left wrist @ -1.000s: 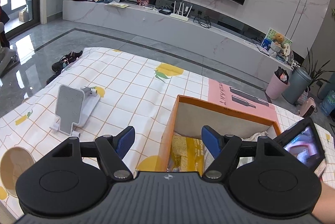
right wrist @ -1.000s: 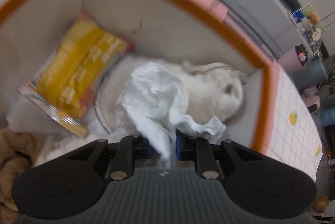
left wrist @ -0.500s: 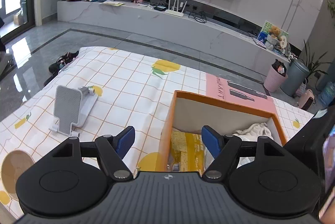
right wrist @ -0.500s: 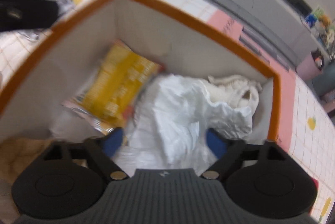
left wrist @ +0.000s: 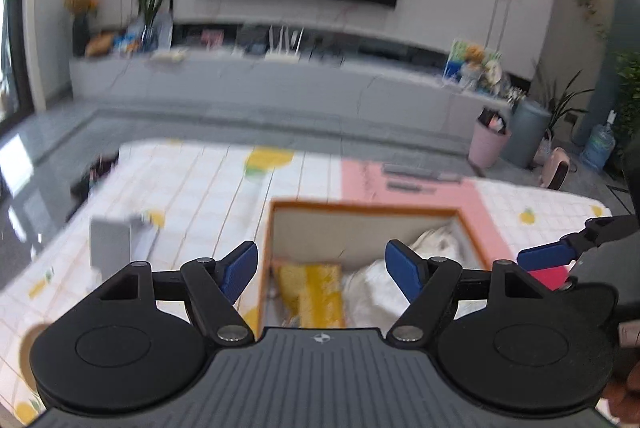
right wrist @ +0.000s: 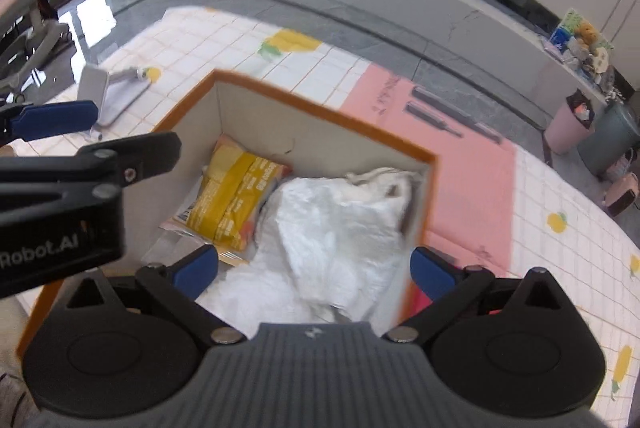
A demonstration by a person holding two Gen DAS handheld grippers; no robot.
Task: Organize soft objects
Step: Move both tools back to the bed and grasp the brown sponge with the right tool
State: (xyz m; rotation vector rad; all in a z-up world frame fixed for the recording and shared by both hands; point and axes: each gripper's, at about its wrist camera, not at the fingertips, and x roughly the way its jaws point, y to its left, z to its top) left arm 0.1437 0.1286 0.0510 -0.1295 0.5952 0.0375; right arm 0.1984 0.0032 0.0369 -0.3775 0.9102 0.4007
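Bright daylight, glare on the glossy floor (right wrist: 86, 21), left view motion-blurred, perhaps defocused, fisheye bending at edges

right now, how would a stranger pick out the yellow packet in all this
Find the orange-rimmed box on the checked tablecloth. Inside it, the yellow packet lies flat against the left wall, beside a crumpled white bag. It is the only brightly coloured, printed thing in there.

Phone stand (right wrist: 105, 95) on checked tablecloth (right wrist: 224, 43)
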